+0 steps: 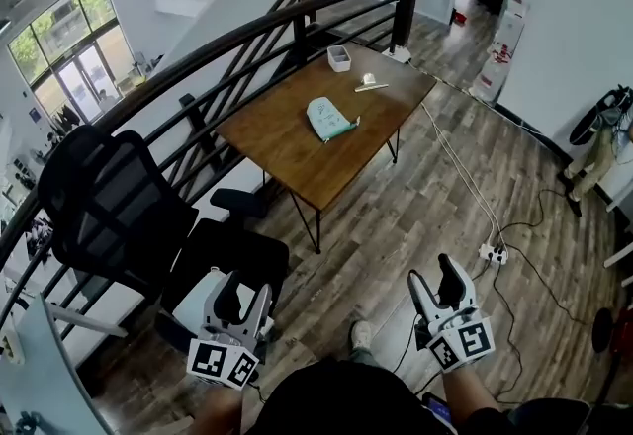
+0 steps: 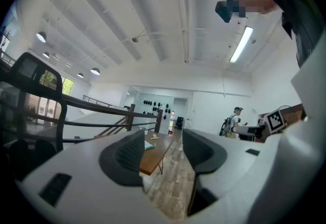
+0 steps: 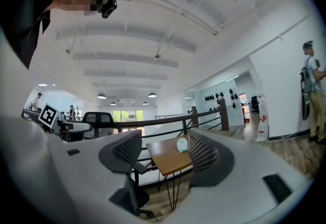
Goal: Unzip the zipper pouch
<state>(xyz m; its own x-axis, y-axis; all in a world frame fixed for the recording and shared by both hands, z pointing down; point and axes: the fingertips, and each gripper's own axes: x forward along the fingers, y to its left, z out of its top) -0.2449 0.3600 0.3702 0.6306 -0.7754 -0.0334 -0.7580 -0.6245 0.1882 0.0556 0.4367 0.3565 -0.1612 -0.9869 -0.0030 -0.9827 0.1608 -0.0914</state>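
A pale teal zipper pouch (image 1: 328, 119) lies flat on a wooden table (image 1: 287, 146) far ahead of me, well beyond both grippers. It also shows as a small teal shape between the jaws in the left gripper view (image 2: 150, 145) and in the right gripper view (image 3: 182, 145). My left gripper (image 1: 244, 293) is at the lower left, over a black chair seat, open with nothing between its fingers (image 2: 163, 149). Lower right, over the wood floor, my right gripper (image 1: 437, 277) is also open and empty (image 3: 164, 154). Both point level toward the table.
A black office chair (image 1: 119, 206) stands at the left beside a dark curved railing (image 1: 247, 38). On the table's far end sit a small white box (image 1: 339, 58) and a white object (image 1: 370, 82). A power strip (image 1: 493, 253) with cables lies on the floor. A person (image 3: 310, 90) stands by the wall.
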